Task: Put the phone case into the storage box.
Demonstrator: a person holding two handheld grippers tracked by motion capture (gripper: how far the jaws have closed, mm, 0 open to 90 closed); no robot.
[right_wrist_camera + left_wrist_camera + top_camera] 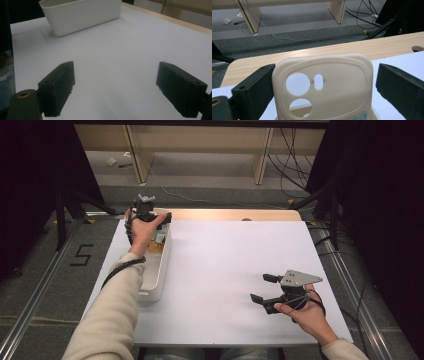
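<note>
Two tools in play, one white bin, one phone case. The left tool [159, 218] is up at the far left corner of the surface [225, 270], hovering over the far end of the white bin [159, 270], and the left gripper view puts the phone case [324, 85] right between its black jaws. The case is cream, smooth and matte, looks like soft rubbery plastic, with rounded corners and a raised oval ridge around the camera area. Count the cutouts: two round holes stacked on the left, one small pill-shaped slot beside the upper one. The case stands upright, its lower part dipping into the bin; the near jaw sits just beside its edge, the other stands apart with a clear gap, so the jaws are wide and not clamped. The bin is a long, plain, glossy white plastic tub with rounded corners, lying along the left edge of the surface. The right tool [261, 289] rests low near the right front of the white surface, jaws spread wide, holding nothing.
</note>
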